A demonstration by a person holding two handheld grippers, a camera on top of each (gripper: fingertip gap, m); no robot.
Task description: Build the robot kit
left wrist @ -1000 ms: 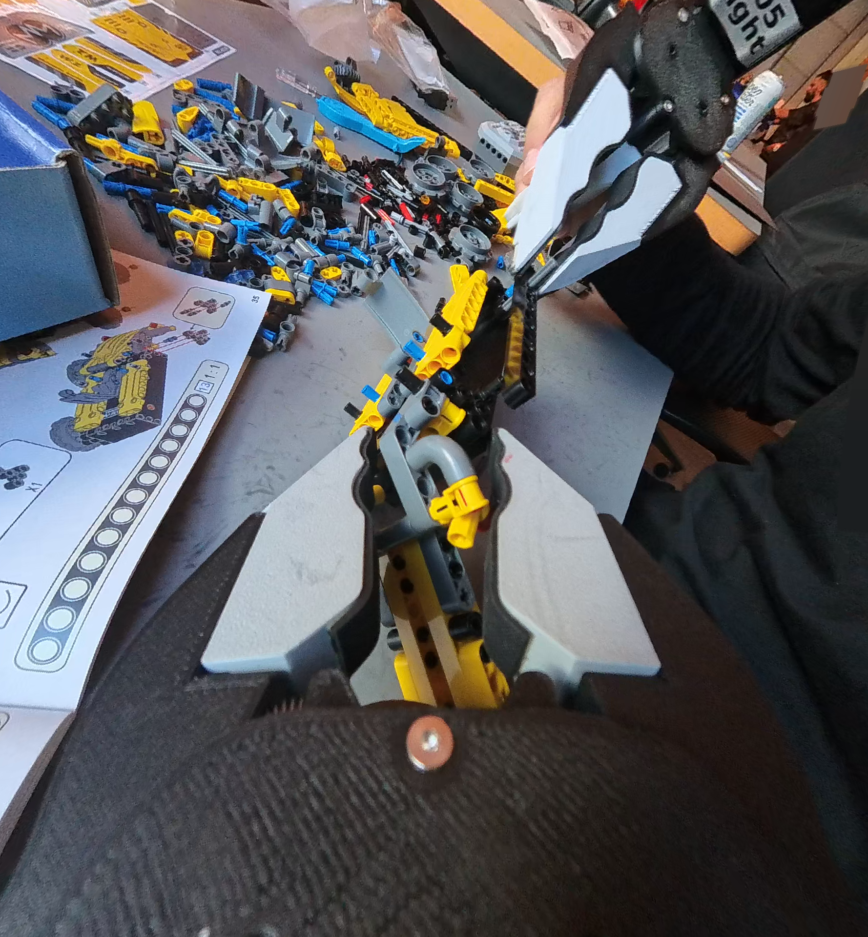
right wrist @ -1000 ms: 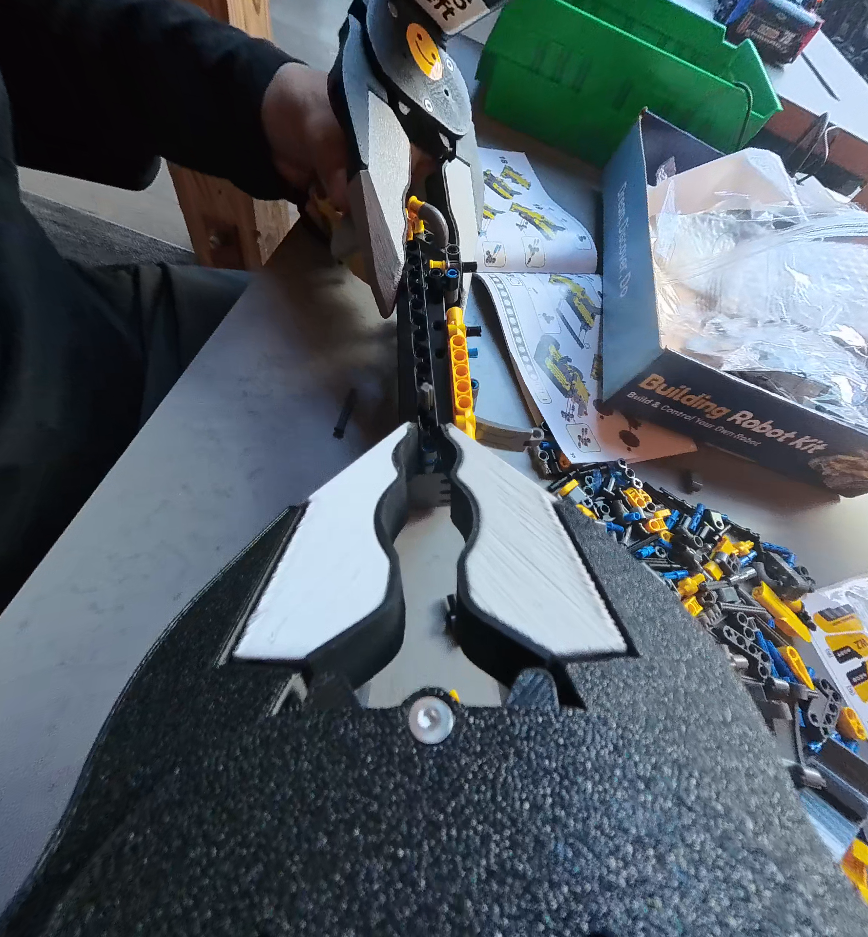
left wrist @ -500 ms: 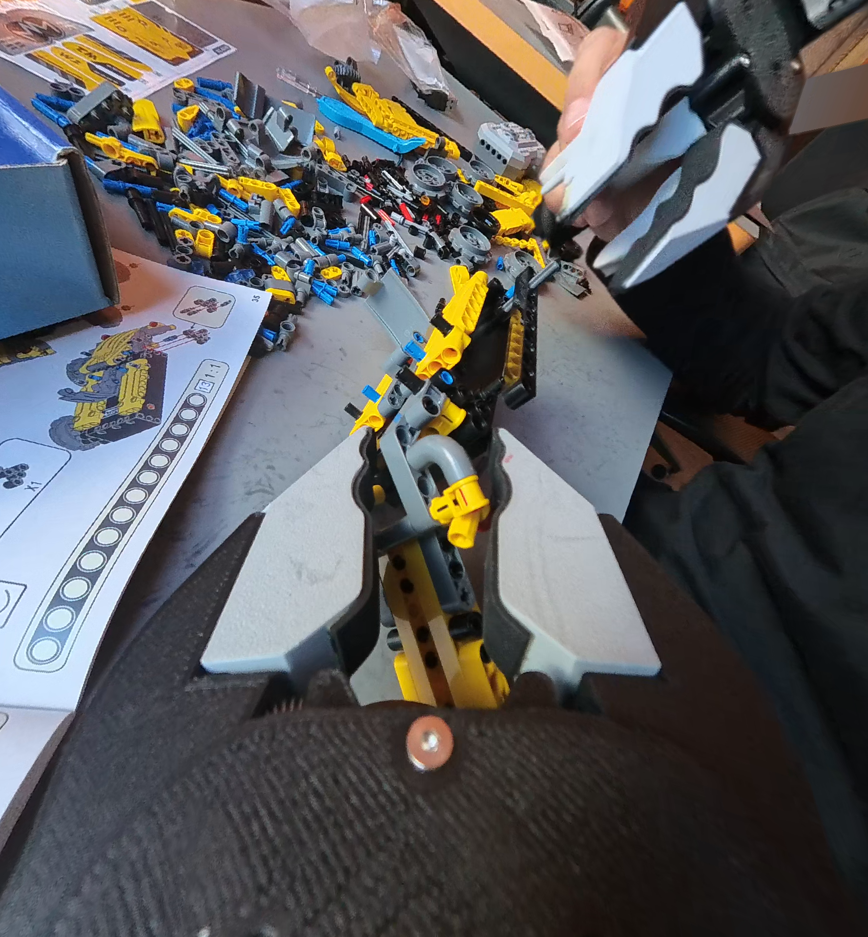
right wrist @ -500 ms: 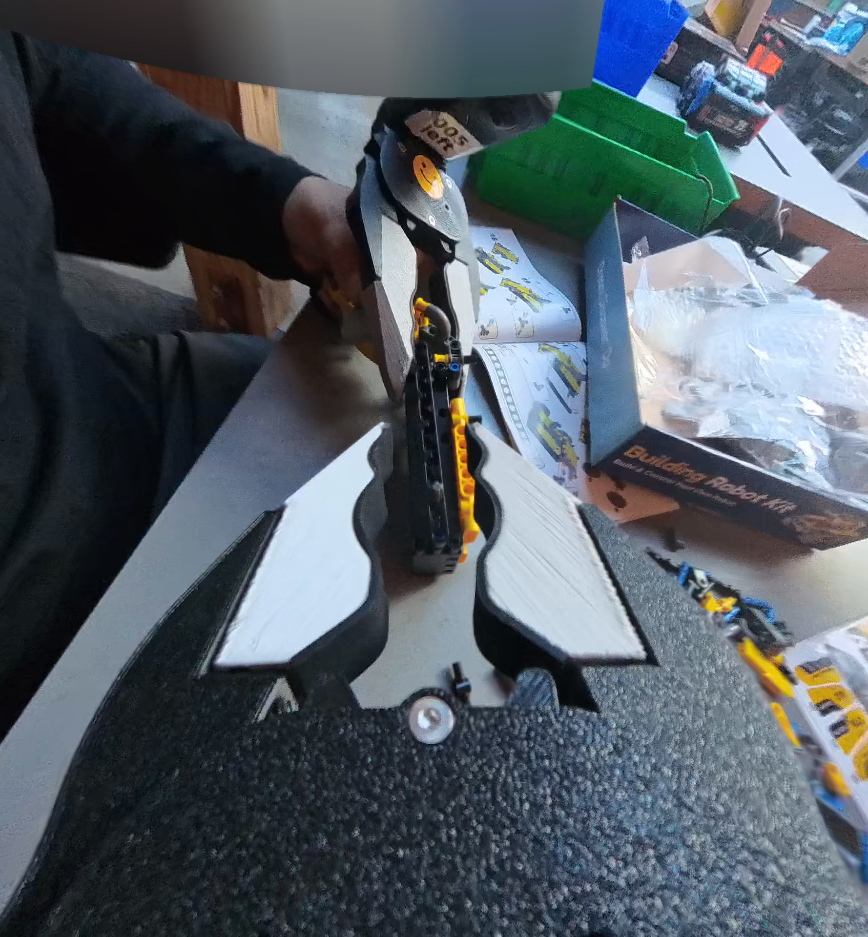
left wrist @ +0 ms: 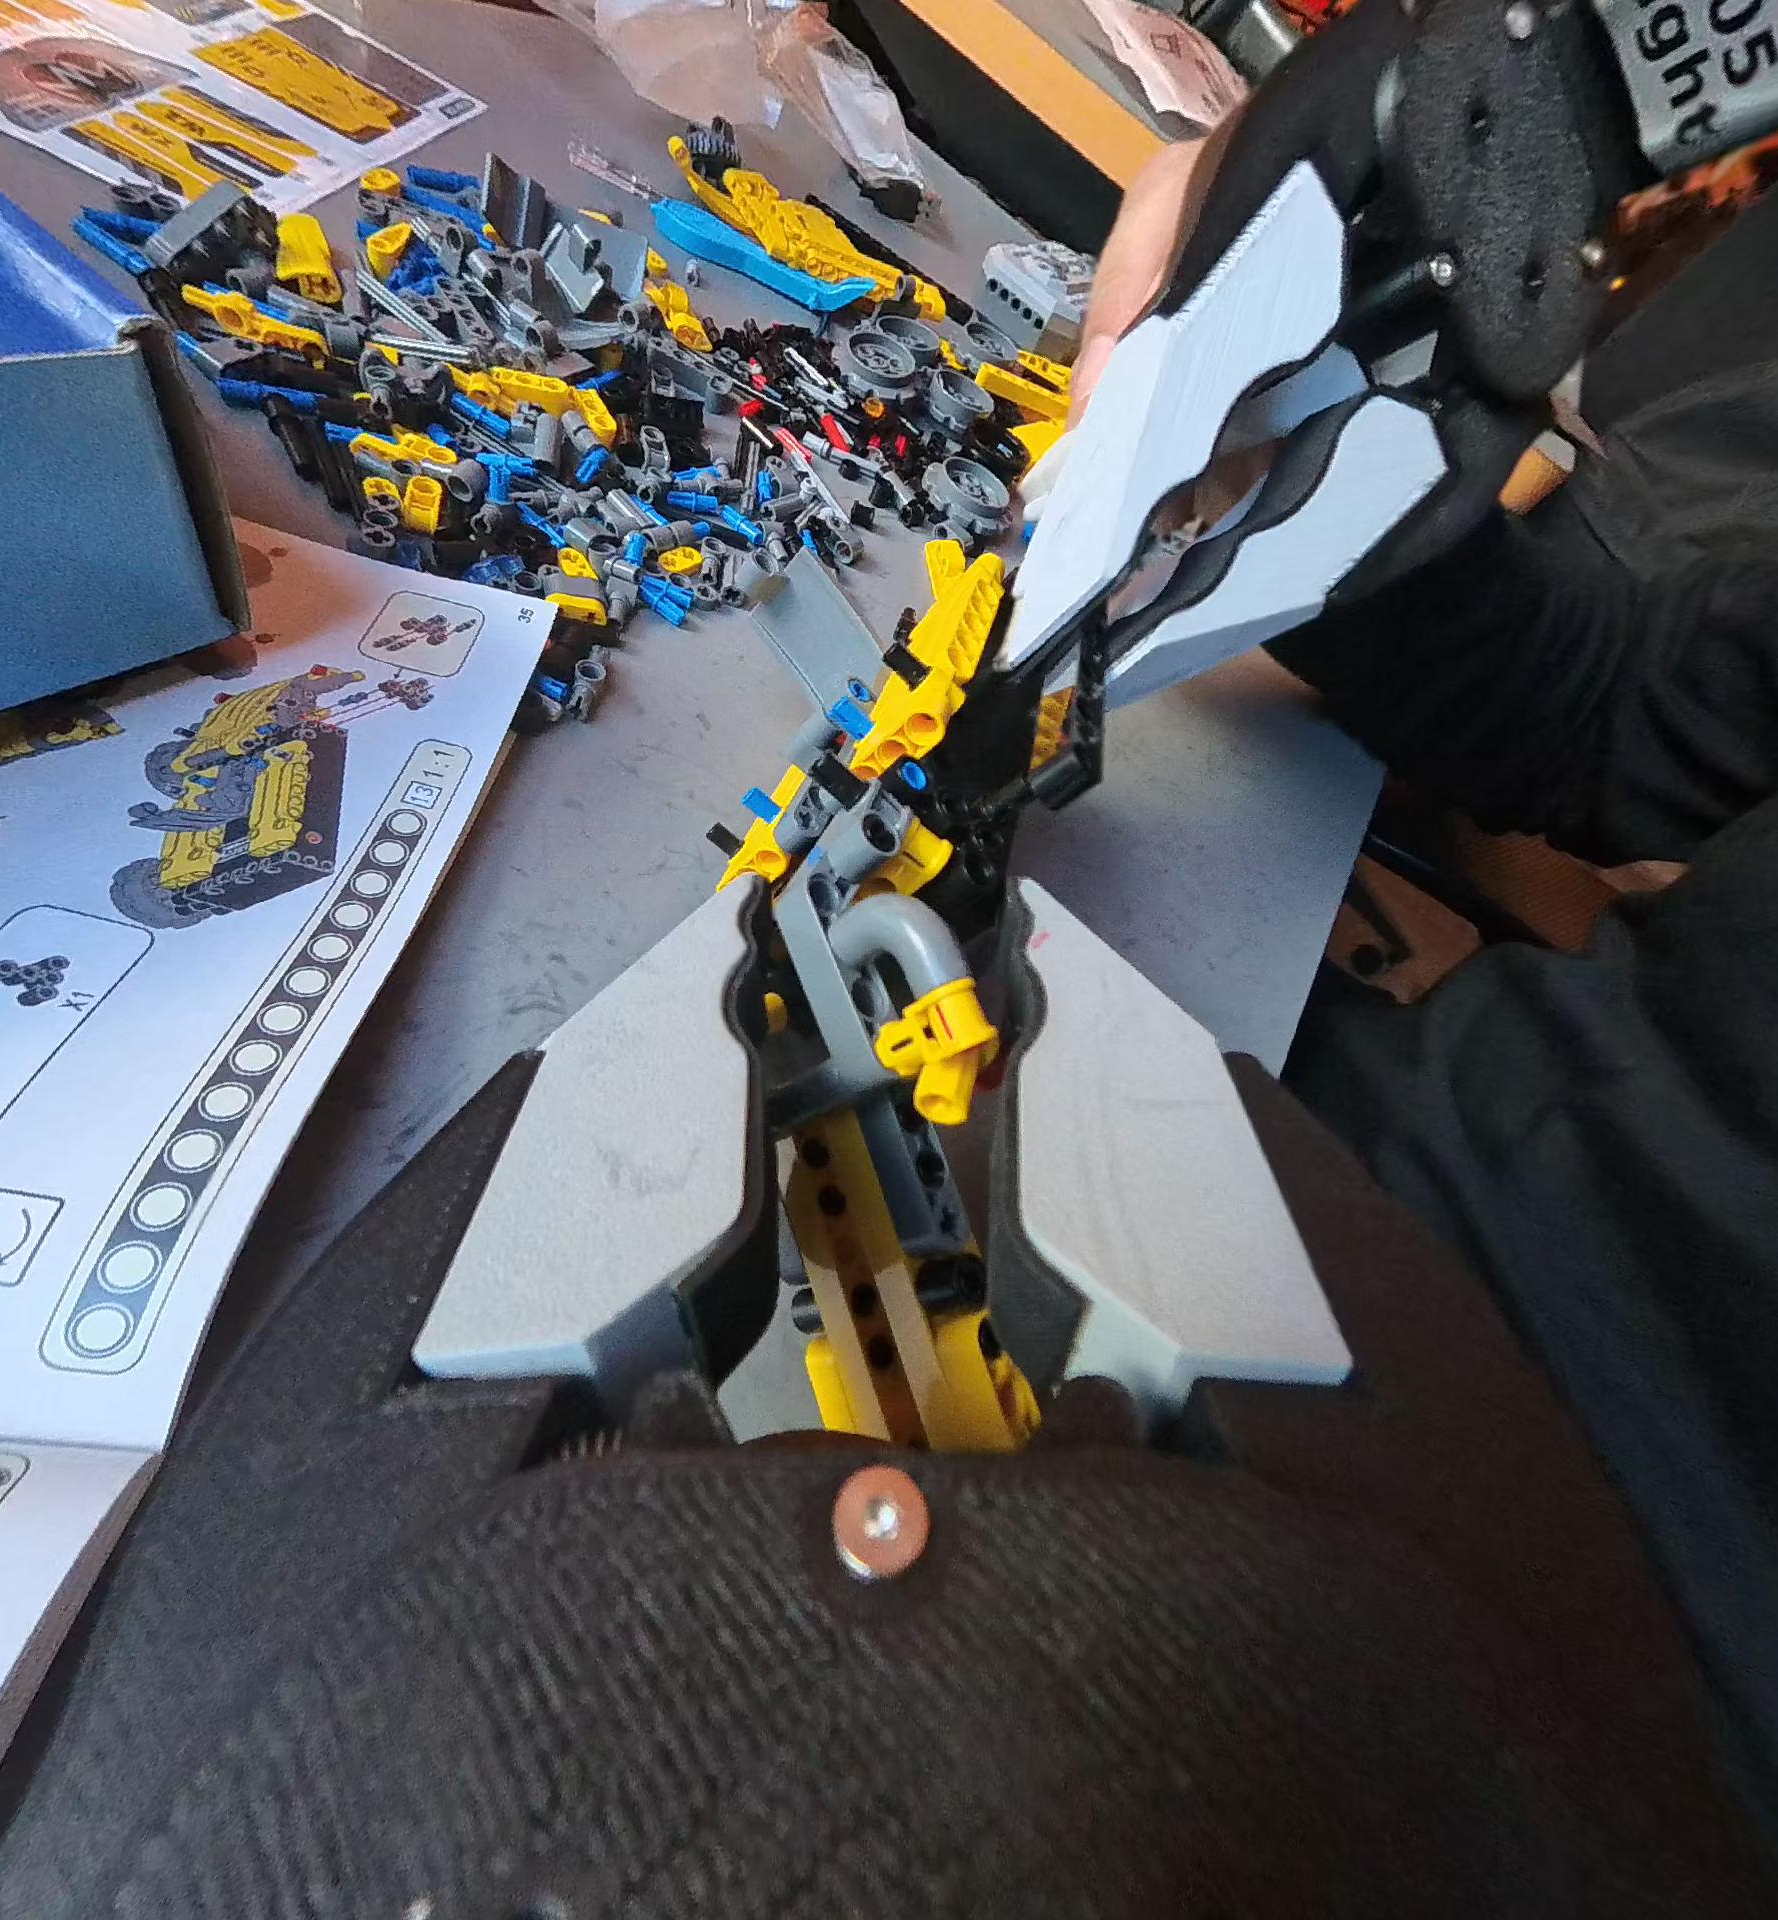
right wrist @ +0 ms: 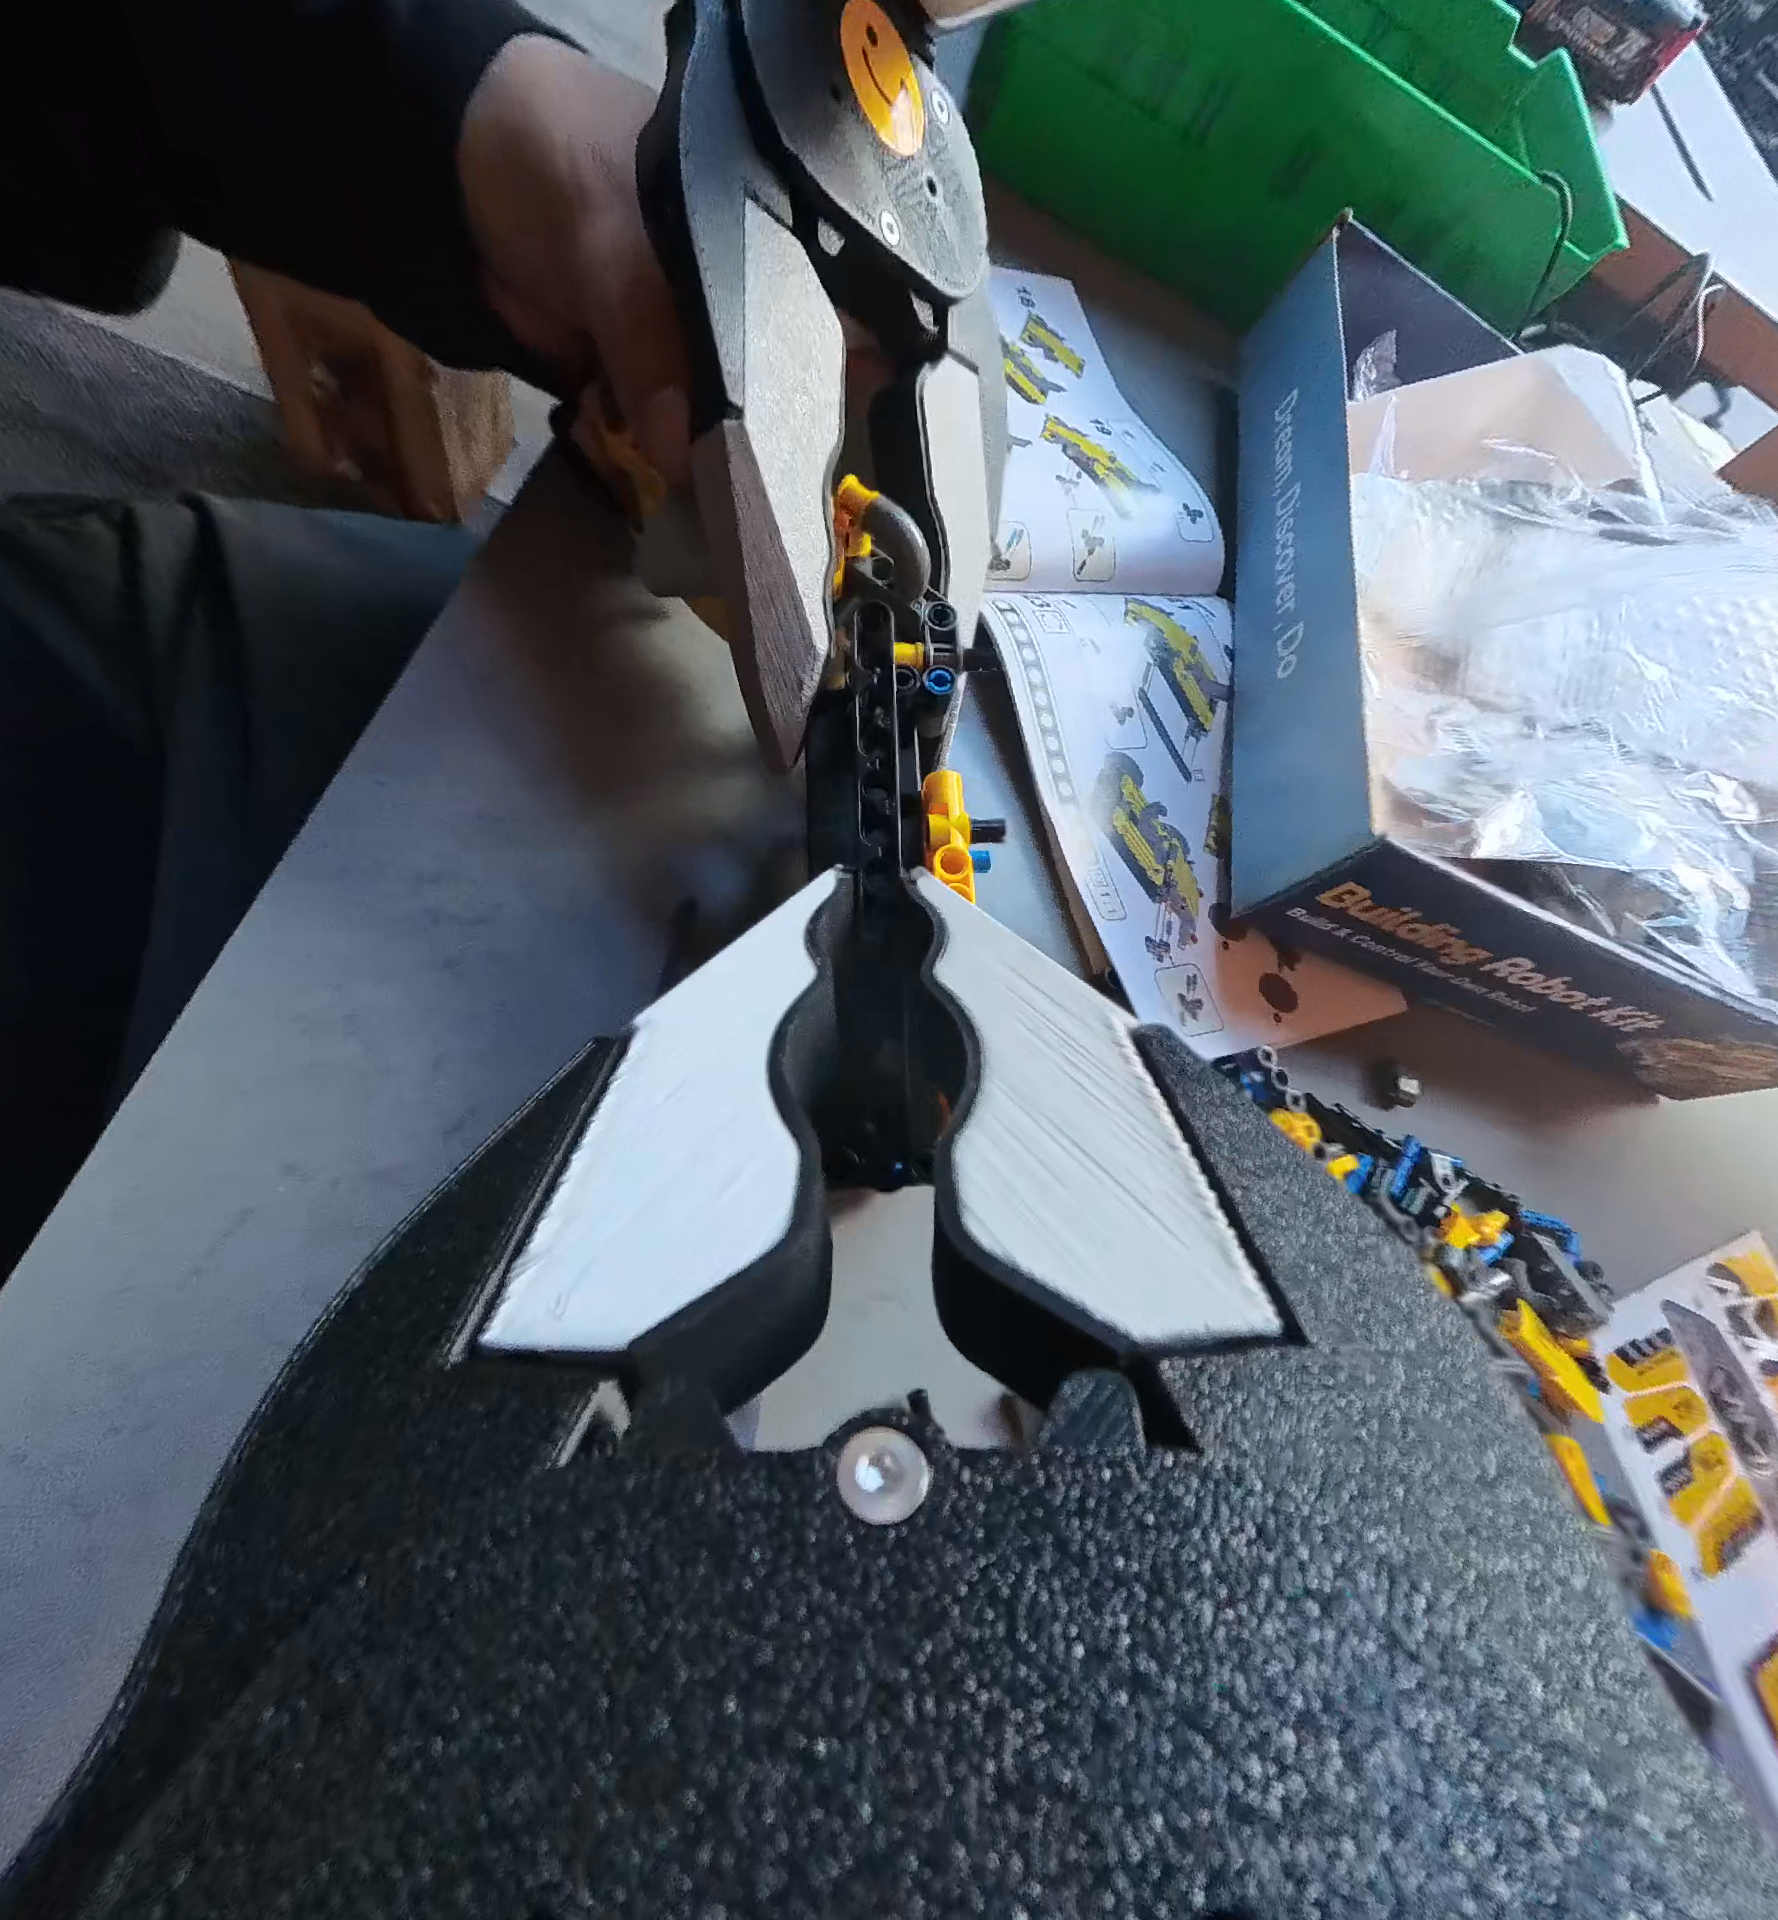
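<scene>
The left tongs, flat grey plates edged with wavy black pads on a coarse black body, pinch the near end of a model built of yellow, grey and black pinned beams, with a curved grey tube and a yellow connector showing between the pads. The right tongs, of the same make, are pressed onto the model's far end, a thin black frame; the model spans the gap between the two, just above the grey, scuffed surface near its edge.

In the left wrist view, at far left a blue cardboard box stands on an open booklet of glossy printed pages. Right of the box a dense pile of small plastic parts, yellow, blue, grey, black and a few red, spreads over the surface, with grey wheel hubs and a flat light-blue piece at its far side. A curved grey panel lies between the pile and the model.

In the right wrist view the box holds crumpled clear bags. Beyond it stand green bins. A dark sleeve fills the left.
</scene>
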